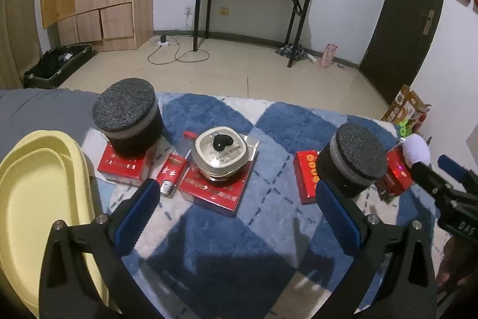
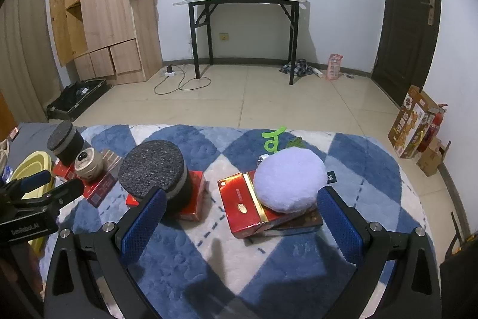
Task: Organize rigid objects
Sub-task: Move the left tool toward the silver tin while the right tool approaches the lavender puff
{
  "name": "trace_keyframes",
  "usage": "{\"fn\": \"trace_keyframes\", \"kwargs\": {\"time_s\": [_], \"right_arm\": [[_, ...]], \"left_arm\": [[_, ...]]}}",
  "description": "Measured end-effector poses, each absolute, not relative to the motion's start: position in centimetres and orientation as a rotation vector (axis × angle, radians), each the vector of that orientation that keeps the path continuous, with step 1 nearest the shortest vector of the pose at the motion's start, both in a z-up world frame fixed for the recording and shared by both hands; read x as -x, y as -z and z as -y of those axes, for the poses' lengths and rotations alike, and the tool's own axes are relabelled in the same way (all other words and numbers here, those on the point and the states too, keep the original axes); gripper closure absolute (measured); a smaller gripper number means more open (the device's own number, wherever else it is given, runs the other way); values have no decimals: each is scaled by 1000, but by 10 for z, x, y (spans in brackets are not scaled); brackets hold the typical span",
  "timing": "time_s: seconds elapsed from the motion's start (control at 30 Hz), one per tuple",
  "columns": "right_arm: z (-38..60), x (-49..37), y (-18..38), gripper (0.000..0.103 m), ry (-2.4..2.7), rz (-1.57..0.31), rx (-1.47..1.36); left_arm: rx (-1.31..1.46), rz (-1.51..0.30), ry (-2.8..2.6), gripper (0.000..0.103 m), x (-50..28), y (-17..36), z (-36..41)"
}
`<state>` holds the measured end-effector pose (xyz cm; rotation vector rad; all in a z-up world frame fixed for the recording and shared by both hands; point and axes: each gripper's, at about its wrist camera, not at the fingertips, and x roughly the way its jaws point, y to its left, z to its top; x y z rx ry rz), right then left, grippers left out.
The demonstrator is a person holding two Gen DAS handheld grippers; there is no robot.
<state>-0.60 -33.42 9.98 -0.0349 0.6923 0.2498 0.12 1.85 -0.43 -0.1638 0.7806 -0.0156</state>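
On the blue-and-white rug (image 1: 209, 229), my left gripper (image 1: 239, 208) hangs open and empty just short of a silver square tin with a black heart knob (image 1: 221, 151) that sits on a flat red box (image 1: 209, 193). A black foam cylinder (image 1: 127, 118) rests on another red box (image 1: 119, 166); a second cylinder (image 1: 352, 160) stands on a red box (image 1: 306, 175). A small red pack (image 1: 171, 172) lies between. My right gripper (image 2: 242, 224) is open, empty, near a white round puff (image 2: 289, 181) atop a red-gold box (image 2: 245, 208). The nearer foam cylinder (image 2: 155, 172) stands to its left.
A pale yellow tray (image 1: 38, 199) lies at the rug's left edge. A green clip (image 2: 273, 139) sits behind the puff. Beyond the rug are tiled floor, a black folding table (image 2: 242, 2), a wooden wardrobe (image 2: 113, 14), a dark door (image 2: 409, 5) and cardboard boxes (image 2: 412, 121).
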Motion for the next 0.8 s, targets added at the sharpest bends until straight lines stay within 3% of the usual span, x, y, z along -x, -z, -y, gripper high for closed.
{"fn": "trace_keyframes", "kwargs": {"time_s": [0.33, 0.63, 0.8], "right_arm": [[338, 5, -100, 0, -245, -693, 36], [358, 5, -103, 0, -202, -685, 6], [368, 1, -102, 0, -208, -686, -19]], "left_arm": [[131, -788, 39, 0, 4, 0, -30], [224, -769, -109, 0, 20, -11, -104], [225, -769, -5, 0, 13, -7, -78]]}}
